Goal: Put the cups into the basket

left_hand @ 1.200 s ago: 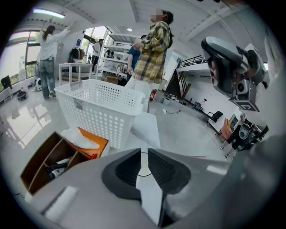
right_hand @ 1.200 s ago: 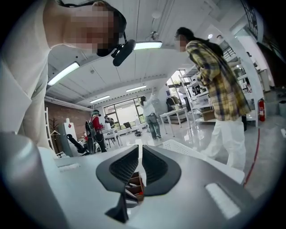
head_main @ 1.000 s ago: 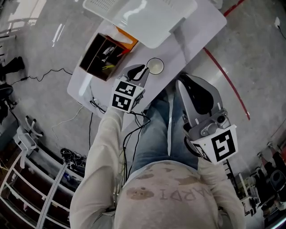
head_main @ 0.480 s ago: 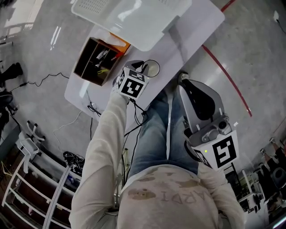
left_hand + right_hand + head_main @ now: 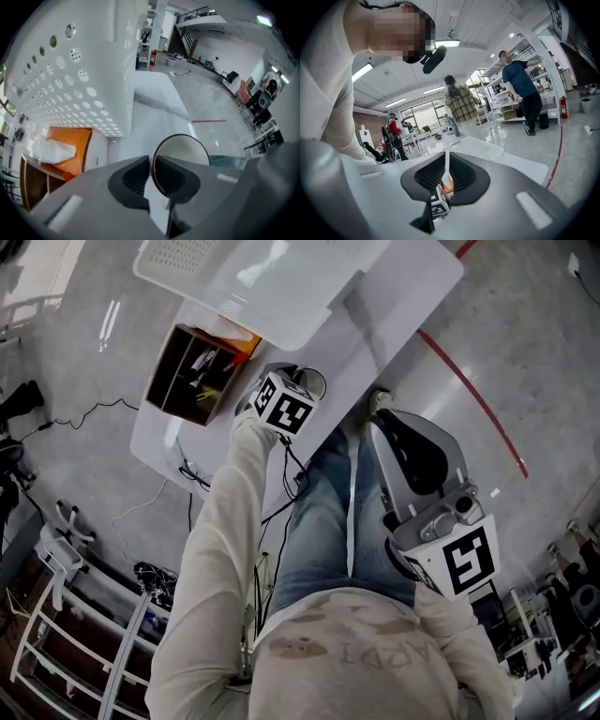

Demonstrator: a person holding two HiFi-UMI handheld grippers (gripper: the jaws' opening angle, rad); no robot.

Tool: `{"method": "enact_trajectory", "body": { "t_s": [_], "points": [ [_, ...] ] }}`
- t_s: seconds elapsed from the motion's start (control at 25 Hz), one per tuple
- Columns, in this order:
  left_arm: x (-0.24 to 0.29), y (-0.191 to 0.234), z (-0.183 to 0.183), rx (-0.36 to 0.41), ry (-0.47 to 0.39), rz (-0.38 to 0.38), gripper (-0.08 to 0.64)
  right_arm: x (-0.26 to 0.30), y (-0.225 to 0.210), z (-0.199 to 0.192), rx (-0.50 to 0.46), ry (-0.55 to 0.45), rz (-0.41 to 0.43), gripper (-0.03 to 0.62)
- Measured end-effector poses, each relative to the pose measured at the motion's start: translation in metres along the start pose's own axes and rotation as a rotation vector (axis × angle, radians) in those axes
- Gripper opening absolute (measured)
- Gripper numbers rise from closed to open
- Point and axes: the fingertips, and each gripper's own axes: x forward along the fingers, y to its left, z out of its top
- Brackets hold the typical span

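Already the left tool [image 5: 292, 390] was clamped on the cup [image 5: 312, 381]. In the left gripper view, the left tool [image 5: 151, 161] had its jaws shut on the near side of the cup's [image 5: 182, 157] dark rim. One jaw sat inside the mouth and the other outside the wall. The pale round mouth of the cup lay just right of the pinch point and faced toward the camera. Whether its base touched the white worktop [image 5: 157, 105] could not be told.

From the head view, the cup was near the front edge of the worktop [image 5: 398, 301], mostly covered by the tool's marker cube [image 5: 284, 405]. The white perforated basket [image 5: 248, 277] stood just beyond it, further back on the worktop. In the left gripper view, the basket [image 5: 77, 70] rose close on the left, and the cup was outside it. A brown open box [image 5: 192, 371] with an orange lining stood to the left of the cup. A white wad [image 5: 53, 148] lay on that orange part [image 5: 75, 154].

The right tool [image 5: 386, 423] was held back over the person's lap, well apart from the cup. Its jaws were pressed together with nothing between them [image 5: 446, 164]. It pointed across the room, where the basket [image 5: 476, 146] and several people showed in the distance.
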Motion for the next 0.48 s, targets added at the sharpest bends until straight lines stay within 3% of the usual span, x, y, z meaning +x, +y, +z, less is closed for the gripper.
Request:
{"method": "enact_trajectory", "body": {
  "t_s": [0.2,0.48],
  "points": [
    [-0.003,-0.004,-0.007,0.048,0.021,-0.003,0.04,0.001,0.0,0.002,-0.009,-0.001,0.005,0.054],
    [-0.067,-0.01,-0.001,-0.056,-0.102,-0.041,0.04,0.0,0.014,0.026,-0.042,-0.02,0.021,0.054]
  ]
}}
